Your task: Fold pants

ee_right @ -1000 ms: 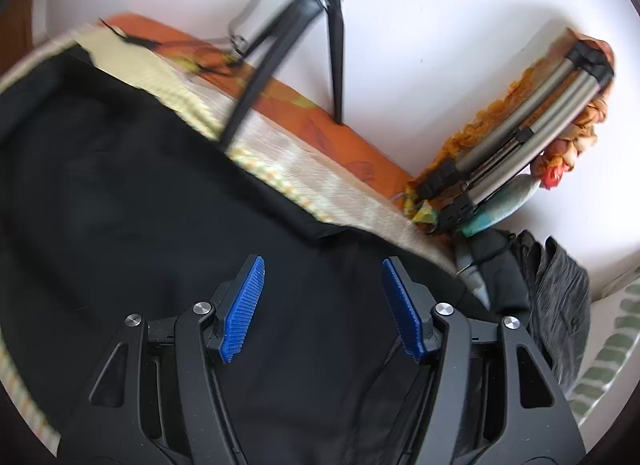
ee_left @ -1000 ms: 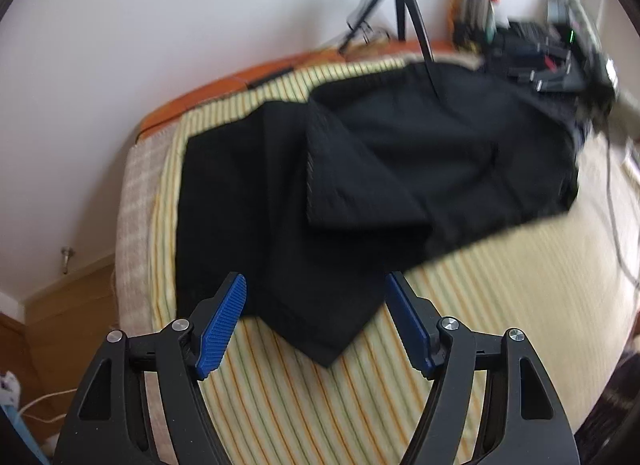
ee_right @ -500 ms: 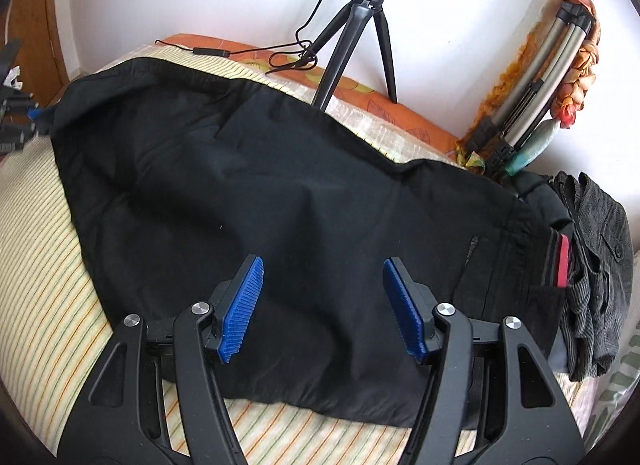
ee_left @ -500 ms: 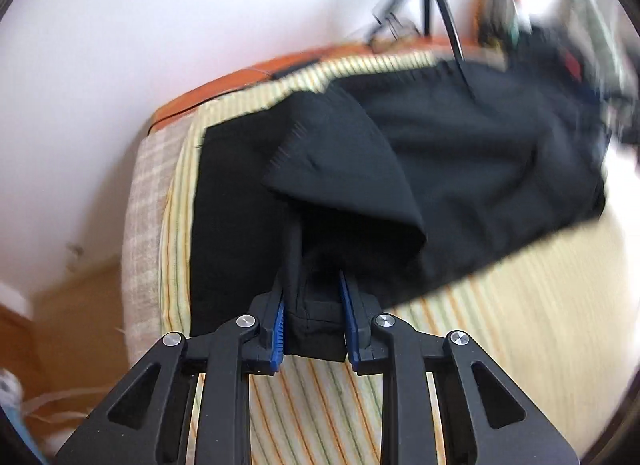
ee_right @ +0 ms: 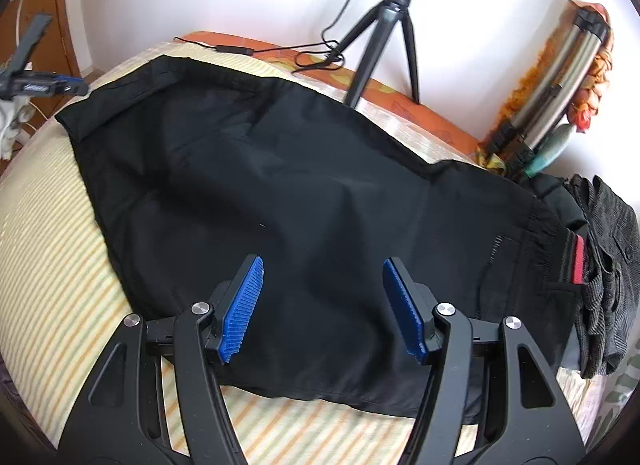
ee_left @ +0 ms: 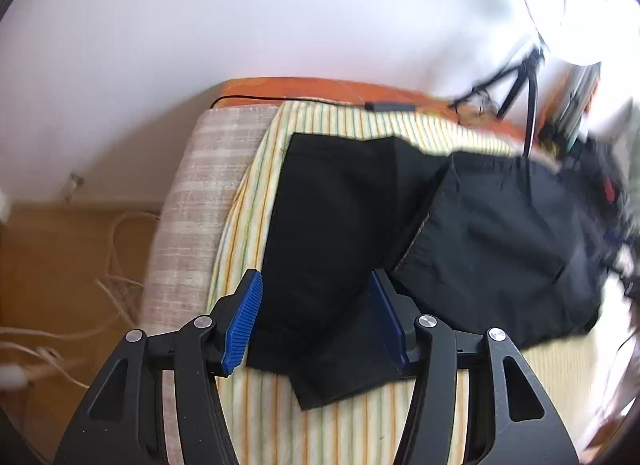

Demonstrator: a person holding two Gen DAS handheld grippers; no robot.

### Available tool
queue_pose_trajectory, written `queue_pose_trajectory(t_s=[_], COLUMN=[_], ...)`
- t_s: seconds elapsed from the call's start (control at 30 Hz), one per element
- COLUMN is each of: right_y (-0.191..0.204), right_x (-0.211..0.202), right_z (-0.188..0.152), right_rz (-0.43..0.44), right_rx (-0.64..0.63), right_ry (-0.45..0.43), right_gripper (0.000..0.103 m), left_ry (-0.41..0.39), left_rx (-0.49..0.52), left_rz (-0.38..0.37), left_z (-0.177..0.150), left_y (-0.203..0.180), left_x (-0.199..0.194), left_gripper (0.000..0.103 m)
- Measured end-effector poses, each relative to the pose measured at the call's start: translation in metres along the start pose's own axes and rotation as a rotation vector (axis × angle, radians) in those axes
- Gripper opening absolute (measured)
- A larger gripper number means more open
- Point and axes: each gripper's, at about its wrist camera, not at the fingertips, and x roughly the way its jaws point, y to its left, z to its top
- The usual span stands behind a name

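Left wrist view, left to right. Beyond and left of the left gripper (ee_left: 316,319): wooden floor (ee_left: 60,257) with loose pale cords (ee_left: 116,265), then the plaid edge of the mattress (ee_left: 188,201). Ahead lies the striped bed sheet (ee_left: 256,193), carrying the black pants (ee_left: 344,225). The jaws have just been opening; black cloth lies between the blue pads (ee_left: 245,319), which stand apart from each other, and whether they press on it cannot be told. Ahead and right, a folded-over leg end overlaps the garment. Farther right, blurred, a black tripod (ee_left: 520,85) stands on the orange bedding against the white wall (ee_left: 240,17).

Right wrist view, left to right. Far left of the right gripper (ee_right: 323,309), the other gripper's blue tip nears the pants' (ee_right: 280,193) leg end. The right gripper hangs over the pants with its pads wide apart and nothing pinched. Ahead, a cable (ee_right: 280,51) and the tripod (ee_right: 394,21); to the right, folded metal tripod legs (ee_right: 560,85) lean on the wall beside orange fabric, and a dark corduroy garment (ee_right: 608,265) touches the waistband.
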Motion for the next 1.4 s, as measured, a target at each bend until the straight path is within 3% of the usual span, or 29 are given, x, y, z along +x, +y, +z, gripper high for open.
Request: queue_pose_trajectory(t_s=[0.13,0.23,0.33,0.47,0.53,0.6,0.77,1.03,1.1,1.17,1.27,1.33,1.4], right_y=[0.015,0.024,0.031,0.037,0.037,0.035,0.03,0.024,0.023,0.021,0.01,0.001,-0.008], right_x=[-0.005,-0.005,-0.006,-0.008,-0.01,-0.012,-0.014,-0.018,-0.019,-0.019,-0.02,-0.023,-0.028], right_z=[0.004,0.008,0.009,0.008,0.007,0.006,0.001,-0.01,-0.013,-0.017,-0.025,-0.031,-0.039], right_rz=[0.032,0.047,0.06,0.061,0.062,0.062,0.057,0.049,0.046,0.036,0.032,0.028,0.021], right_rx=[-0.028,-0.037,-0.038,-0.056,-0.056,-0.048,-0.03,-0.013,-0.013,-0.011,0.024,0.05,0.08], right_ry=[-0.017,-0.026,-0.037,-0.04,-0.042,-0.044,-0.041,-0.027,-0.017,-0.007,0.007,0.01,0.012], right_gripper=[0.064,0.064,0.064,0.064,0.064,0.064,0.064,0.064,0.064,0.064,0.064,0.064,0.064], left_ry=[-0.007,0.026,0.063,0.066,0.055,0.053,0.022,-0.086,-0.091,-0.055,-0.027,-0.007,-0.015], left_rx=[-0.038,-0.036,-0.034,-0.022,-0.023,-0.02,0.029,0.125,0.156,0.162,0.178,0.182,0.15], left_rz=[-0.135,-0.197,-0.24,-0.238,-0.228,-0.222,-0.19,0.077,0.168,0.206,0.326,0.401,0.409], left_z=[-0.001,-0.004,-0.007,-0.007,-0.006,-0.004,0.003,0.053,0.069,0.076,0.08,0.083,0.084], left_y=[-0.003,-0.019,-0.036,-0.051,-0.054,-0.056,-0.063,-0.047,-0.041,-0.036,-0.032,-0.028,-0.02], left_x=[-0.008,-0.006,0.004,0.013,0.013,0.014,0.01,0.004,0.013,0.027,0.046,0.055,0.053], left_gripper=[0.056,0.065,0.065,0.063,0.052,0.017,0.007,0.006,0.006,0.008,0.019,0.033,0.051])
